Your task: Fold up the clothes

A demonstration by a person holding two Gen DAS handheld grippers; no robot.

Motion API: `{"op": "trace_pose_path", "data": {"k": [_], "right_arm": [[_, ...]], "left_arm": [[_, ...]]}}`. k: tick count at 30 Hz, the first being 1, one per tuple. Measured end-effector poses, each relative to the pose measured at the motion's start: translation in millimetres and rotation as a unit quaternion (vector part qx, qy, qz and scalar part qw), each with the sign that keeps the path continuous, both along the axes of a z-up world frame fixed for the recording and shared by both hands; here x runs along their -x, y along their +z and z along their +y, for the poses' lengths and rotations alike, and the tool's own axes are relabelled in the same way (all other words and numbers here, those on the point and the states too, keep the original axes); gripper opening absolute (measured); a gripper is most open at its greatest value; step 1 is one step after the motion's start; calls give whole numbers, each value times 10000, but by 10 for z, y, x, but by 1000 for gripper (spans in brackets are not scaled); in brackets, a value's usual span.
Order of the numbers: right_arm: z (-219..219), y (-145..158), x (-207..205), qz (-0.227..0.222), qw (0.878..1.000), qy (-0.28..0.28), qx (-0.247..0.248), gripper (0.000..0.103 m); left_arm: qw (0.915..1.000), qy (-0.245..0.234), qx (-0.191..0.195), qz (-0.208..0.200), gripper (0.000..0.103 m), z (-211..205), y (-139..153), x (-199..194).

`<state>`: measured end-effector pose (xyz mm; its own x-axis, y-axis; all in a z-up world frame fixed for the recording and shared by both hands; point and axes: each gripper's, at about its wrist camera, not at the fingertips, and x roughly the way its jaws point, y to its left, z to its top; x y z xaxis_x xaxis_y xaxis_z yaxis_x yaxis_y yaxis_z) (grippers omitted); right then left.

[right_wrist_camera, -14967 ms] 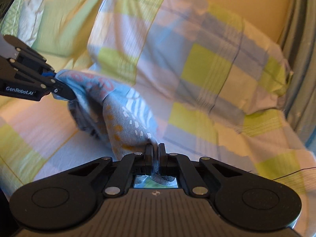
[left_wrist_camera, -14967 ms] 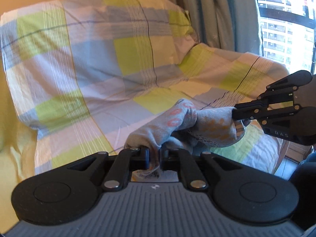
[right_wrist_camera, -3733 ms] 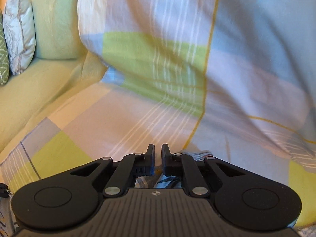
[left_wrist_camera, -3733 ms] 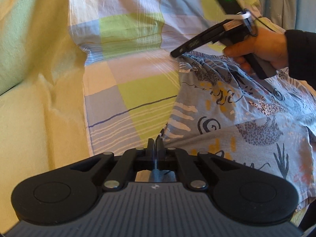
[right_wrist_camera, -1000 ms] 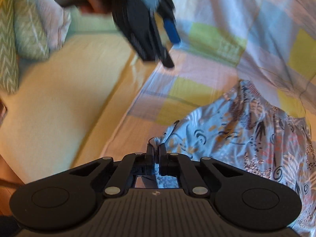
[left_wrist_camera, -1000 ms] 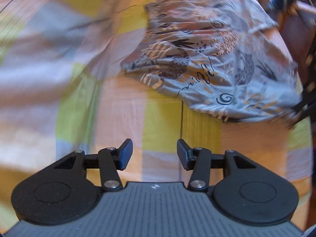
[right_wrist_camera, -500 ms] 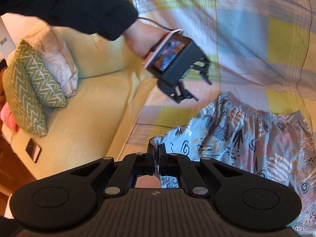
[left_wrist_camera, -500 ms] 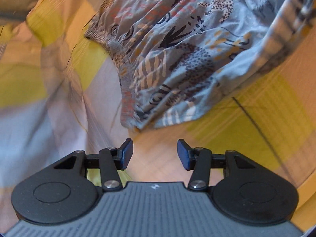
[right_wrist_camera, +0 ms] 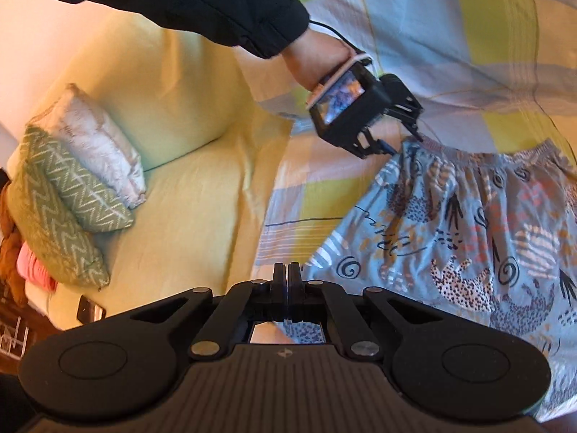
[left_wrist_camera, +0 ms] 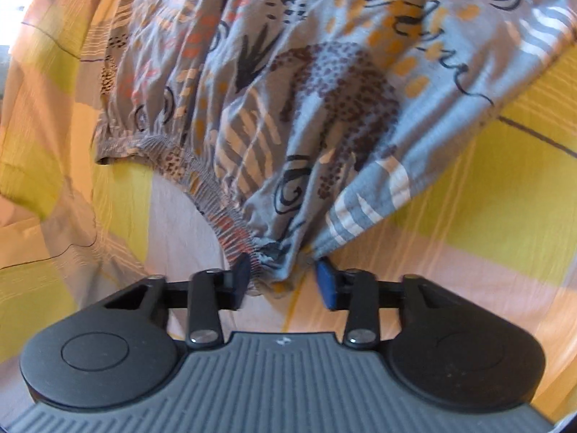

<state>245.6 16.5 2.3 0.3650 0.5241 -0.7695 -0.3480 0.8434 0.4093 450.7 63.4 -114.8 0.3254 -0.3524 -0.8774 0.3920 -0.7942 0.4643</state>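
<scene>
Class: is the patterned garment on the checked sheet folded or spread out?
Spread out: the patterned garment lies flat and single-layered on the checked sheet, with its waistband extended.

No legible text, label, brand or number on anything in either view.

left gripper (left_wrist_camera: 283,274) fingers spread, right gripper (right_wrist_camera: 287,281) fingers pressed together

Pale green sofa (right_wrist_camera: 187,195), plaid sheet (right_wrist_camera: 450,29) in yellow, blue, lilac draped over one end. Two cushions (right_wrist_camera: 72,187) stacked at far end. Warm daylight throughout.
</scene>
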Motion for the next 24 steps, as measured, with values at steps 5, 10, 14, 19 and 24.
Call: {"op": "trace_pose_path", "data": {"k": [5,10,14,19,24], "right_arm": [[151,-449,79,572,9979,-148,284,7],[563,-856,251,776,9935,459,695,18],[981,-1075,459,365,9851,1156,1220,34],[1492,-1347,694,-469,9569,1929,2120,43],[1689,-1724,837,-961,9286,2180,2844,54]], "left_arm": [[9995,276,-41,167,3,-57,6,-26],[9968,737,229,230,2,-72,-9,9],[9901,1282,512,235,1,-78,17,61],[9832,1664,723,224,1,-122,42,108],[9801,1798,823,166,1,-118,-4,127]]}}
